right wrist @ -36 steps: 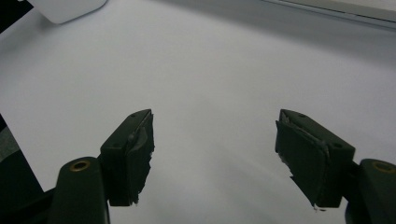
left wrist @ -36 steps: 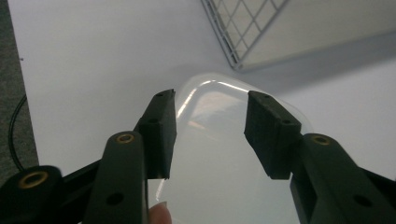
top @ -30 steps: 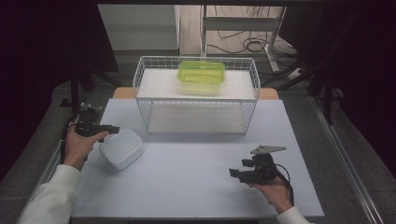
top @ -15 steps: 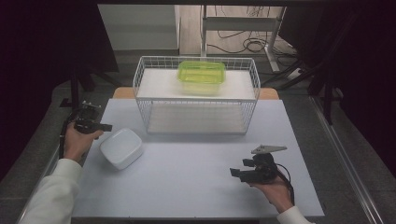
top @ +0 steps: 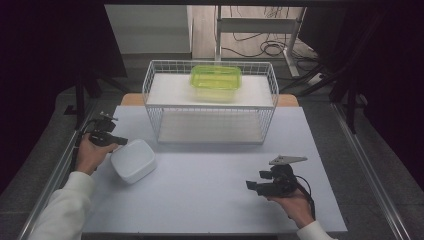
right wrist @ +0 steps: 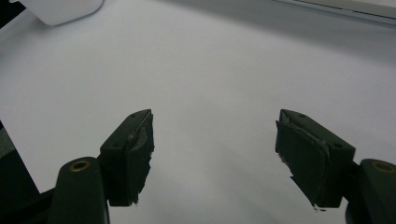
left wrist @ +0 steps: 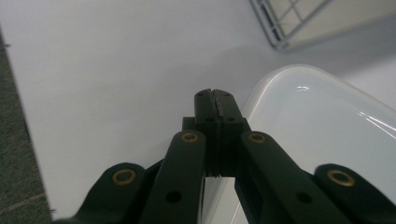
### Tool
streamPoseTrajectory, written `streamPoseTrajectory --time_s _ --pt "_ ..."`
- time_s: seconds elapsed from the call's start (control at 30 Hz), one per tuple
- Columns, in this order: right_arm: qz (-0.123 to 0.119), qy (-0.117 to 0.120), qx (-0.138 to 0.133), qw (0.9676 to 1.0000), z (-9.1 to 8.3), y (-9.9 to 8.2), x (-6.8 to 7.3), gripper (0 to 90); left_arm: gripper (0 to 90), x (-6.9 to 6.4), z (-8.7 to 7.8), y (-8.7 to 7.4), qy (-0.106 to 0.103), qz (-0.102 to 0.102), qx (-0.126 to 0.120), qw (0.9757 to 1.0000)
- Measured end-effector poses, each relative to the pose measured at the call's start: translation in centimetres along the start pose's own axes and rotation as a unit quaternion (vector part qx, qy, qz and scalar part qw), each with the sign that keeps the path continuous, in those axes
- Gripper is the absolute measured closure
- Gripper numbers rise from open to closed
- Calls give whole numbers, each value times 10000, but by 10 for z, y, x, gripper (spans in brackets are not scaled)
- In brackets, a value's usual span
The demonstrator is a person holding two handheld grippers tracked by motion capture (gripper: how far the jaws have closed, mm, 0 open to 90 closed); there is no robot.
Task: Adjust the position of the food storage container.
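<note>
A white rounded container (top: 132,160) lies upside down on the left of the white table (top: 210,195). My left gripper (top: 122,142) lies just to its left, jaws shut with nothing between them. In the left gripper view the closed tips (left wrist: 215,95) rest beside the container's glossy rim (left wrist: 317,135), and whether they touch it I cannot tell. My right gripper (top: 250,186) hovers low at the table's front right, pointing left. Its jaws (right wrist: 215,154) stand wide open over bare table, holding nothing.
A white wire rack (top: 210,106) stands at the back middle of the table, with a translucent green lidded box (top: 216,79) on its upper level. The rack's corner (left wrist: 280,28) lies just beyond the white container. Dark floor and cables surround the table.
The left hand has shifted slightly beside the white container. The right hand and gripper have stayed where they were.
</note>
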State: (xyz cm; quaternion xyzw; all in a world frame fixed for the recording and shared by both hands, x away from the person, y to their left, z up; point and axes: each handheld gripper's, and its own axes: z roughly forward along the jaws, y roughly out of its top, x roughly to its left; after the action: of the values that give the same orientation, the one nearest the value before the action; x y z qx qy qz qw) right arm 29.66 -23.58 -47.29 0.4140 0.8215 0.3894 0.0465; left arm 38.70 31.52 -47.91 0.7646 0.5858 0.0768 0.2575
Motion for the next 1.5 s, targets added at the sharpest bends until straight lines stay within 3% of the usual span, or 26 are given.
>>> streamPoseTrajectory --time_s 0.4,1.03,1.13,1.3,1.5 --pt "-27 -19 -18 10000 0 0 2 276 900 -40 4 -10 -323 380 56 9987" --pt "-32 -25 11 10000 1 0 3 276 900 -75 8 -20 -591 818 206 9947" --pt "-22 -24 8 10000 0 0 2 276 900 -73 3 -20 -596 820 123 9948" --pt "3 -39 -4 10000 -1 0 2 276 900 -55 -25 -26 -518 510 -69 9973" --pt "50 -77 4 10000 -1 0 -1 276 900 -38 -54 -55 -404 136 -129 9990"
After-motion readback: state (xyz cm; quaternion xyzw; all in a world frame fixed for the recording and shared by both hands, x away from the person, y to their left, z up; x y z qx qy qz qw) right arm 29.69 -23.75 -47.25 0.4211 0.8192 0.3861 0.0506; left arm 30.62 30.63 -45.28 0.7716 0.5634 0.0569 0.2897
